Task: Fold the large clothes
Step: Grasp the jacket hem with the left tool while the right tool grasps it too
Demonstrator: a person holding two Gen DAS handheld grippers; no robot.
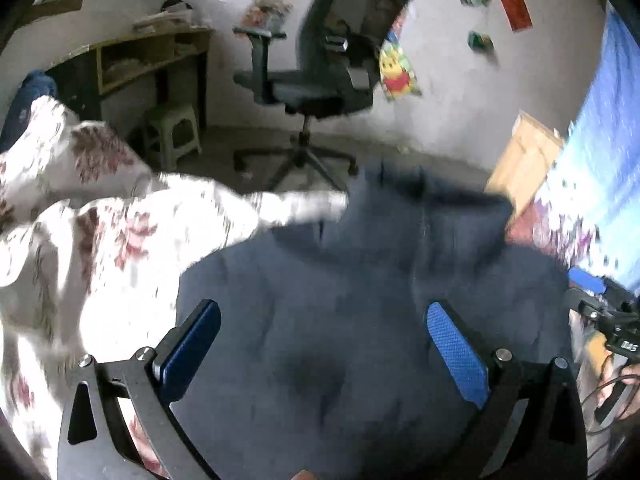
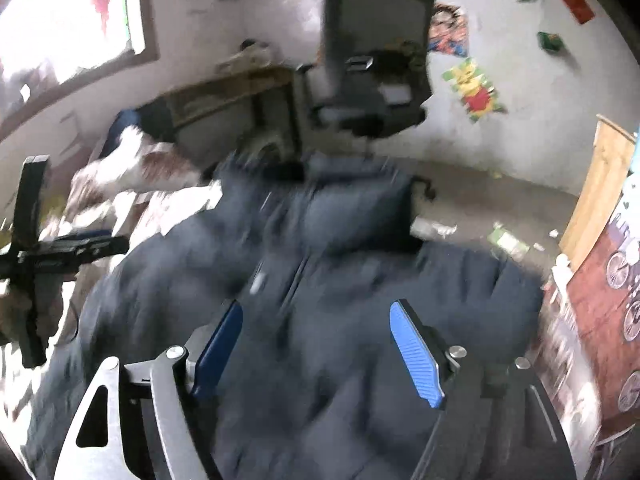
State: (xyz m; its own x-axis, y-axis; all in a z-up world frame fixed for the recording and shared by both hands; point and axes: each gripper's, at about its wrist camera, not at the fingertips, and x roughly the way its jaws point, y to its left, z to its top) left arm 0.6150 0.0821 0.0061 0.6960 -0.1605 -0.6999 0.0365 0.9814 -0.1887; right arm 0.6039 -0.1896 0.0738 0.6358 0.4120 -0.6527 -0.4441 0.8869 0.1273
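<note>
A dark navy padded jacket [image 1: 360,280] lies spread on a bed with a white and red floral cover [image 1: 80,240]. My left gripper [image 1: 324,312] is open above the jacket's middle, its blue pads wide apart and empty. In the right wrist view the same jacket [image 2: 340,248] fills the centre, its collar end bunched toward the far edge of the bed. My right gripper [image 2: 316,312] is open and empty over it. The other gripper [image 2: 36,256] shows at the left edge there. Both views are motion blurred.
A black office chair [image 1: 320,80] stands on the floor beyond the bed. A wooden desk [image 1: 140,60] and a small stool [image 1: 172,132] are at the back left. A wooden board [image 2: 600,192] and a blue curtain [image 1: 600,160] stand at the right.
</note>
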